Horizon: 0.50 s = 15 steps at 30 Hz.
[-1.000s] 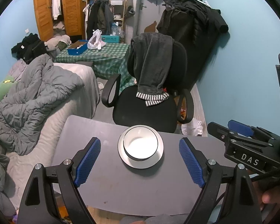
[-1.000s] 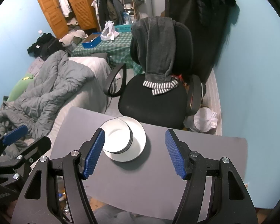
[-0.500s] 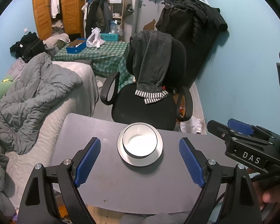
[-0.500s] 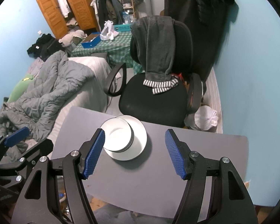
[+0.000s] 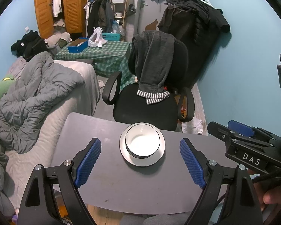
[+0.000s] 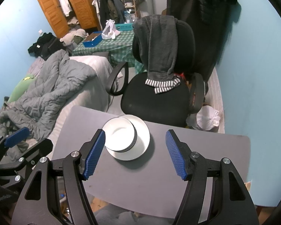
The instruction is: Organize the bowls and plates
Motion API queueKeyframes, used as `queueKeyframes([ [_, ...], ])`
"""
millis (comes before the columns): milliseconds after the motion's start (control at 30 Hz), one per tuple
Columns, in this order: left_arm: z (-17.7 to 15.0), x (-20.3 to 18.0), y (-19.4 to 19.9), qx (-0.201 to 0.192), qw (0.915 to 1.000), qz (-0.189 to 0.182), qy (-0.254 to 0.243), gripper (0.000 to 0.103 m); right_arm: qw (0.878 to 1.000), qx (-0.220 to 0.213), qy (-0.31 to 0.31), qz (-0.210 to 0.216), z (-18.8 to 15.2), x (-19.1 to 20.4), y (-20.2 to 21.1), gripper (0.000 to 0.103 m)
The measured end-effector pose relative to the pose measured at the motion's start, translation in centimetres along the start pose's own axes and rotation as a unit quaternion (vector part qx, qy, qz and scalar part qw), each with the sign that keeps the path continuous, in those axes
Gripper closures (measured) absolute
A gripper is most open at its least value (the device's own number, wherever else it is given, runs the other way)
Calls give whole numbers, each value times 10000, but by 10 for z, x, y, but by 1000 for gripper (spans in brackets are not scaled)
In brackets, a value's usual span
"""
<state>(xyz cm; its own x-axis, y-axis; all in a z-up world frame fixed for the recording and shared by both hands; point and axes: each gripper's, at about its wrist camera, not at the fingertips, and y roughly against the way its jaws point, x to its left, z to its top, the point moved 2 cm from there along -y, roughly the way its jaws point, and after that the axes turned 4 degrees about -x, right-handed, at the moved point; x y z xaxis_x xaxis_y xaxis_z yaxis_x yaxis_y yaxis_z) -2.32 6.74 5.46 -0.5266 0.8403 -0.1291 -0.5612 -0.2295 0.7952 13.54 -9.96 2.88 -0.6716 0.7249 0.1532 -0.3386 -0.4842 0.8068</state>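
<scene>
A stack of white bowls with dark rims (image 5: 142, 142) sits on a white plate (image 5: 127, 156) near the far edge of the grey table (image 5: 106, 187). The same bowls (image 6: 119, 136) and plate (image 6: 142, 142) show in the right wrist view. My left gripper (image 5: 140, 162) is open and empty, held above the table on the near side of the stack. My right gripper (image 6: 135, 155) is open and empty, also above the table, with the stack ahead and slightly left. Each gripper shows at the edge of the other's view.
A black office chair (image 5: 151, 103) draped with a dark garment stands just beyond the table's far edge. A bed with a grey duvet (image 5: 33, 97) lies to the left. A blue wall (image 5: 243, 75) is on the right.
Both grippers have risen and drawn back slightly from the stack, which now sits a little farther away in both views. The bowls and plate have not moved.
</scene>
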Motion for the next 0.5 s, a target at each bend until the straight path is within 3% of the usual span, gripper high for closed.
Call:
queueKeyframes([
  [500,-1,7,3,-3,10000,11,30,16,10000,8,-20,-4,2,0,0,37],
])
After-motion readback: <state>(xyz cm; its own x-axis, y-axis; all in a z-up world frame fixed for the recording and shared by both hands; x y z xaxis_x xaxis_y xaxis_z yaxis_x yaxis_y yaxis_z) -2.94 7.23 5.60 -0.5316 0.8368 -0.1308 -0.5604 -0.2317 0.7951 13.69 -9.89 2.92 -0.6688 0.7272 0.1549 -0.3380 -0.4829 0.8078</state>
